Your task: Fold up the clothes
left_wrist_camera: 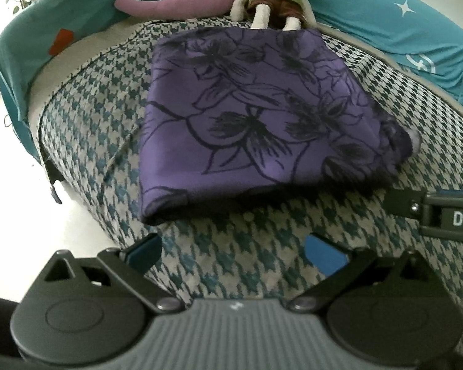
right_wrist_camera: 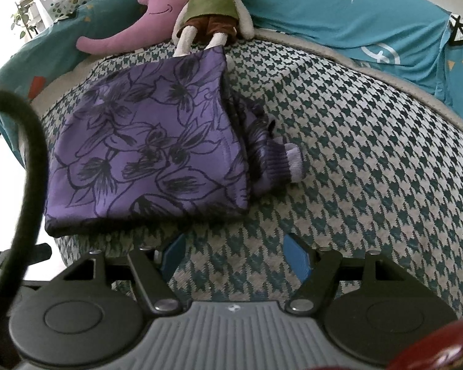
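Both open tongs [left_wrist_camera: 233,251] [right_wrist_camera: 234,254] sit just short of folded garment [left_wrist_camera: 256,117] [right_wrist_camera: 151,148].

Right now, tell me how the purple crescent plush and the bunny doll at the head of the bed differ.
The purple crescent plush is one plain colour with a stitched smile; the bunny doll is cream and dressed in a green top and brown shorts. The plush lies clear of the folded purple floral garment, while the doll's feet are at the garment's far edge. Both rest against the teal bedding.
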Tool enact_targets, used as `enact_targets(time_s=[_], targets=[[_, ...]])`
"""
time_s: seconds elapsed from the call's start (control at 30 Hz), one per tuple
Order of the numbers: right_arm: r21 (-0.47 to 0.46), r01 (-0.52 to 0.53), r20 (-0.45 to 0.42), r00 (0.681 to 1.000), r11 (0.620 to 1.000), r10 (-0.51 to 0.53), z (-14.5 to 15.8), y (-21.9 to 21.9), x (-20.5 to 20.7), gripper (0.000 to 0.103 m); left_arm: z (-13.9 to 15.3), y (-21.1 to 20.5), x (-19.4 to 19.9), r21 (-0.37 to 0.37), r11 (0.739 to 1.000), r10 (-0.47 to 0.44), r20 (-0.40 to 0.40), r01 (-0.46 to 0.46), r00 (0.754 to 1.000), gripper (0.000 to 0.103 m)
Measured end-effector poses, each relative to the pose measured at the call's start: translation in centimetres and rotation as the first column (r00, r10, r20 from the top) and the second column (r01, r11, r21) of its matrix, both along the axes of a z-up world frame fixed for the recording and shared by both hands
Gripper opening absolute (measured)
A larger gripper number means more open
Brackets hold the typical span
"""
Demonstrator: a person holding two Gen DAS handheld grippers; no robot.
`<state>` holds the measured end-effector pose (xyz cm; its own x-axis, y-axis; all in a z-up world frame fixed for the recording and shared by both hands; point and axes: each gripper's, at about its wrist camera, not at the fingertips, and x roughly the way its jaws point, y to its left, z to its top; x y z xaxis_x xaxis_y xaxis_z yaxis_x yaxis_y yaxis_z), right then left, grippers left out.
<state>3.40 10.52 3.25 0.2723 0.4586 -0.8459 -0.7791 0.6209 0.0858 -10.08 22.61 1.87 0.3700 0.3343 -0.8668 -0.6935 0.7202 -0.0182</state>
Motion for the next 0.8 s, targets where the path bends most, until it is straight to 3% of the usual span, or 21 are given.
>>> enact_targets(time_s=[0.8], targets=[[-0.001,-0.048,-0.017,0.999,0.999,0.048,-0.36,0.94,-0.88,0.071,-0.80,0.57,-0.37,-0.038,0.999,0.025,-0.019,-0.025,1.000,0.103]])
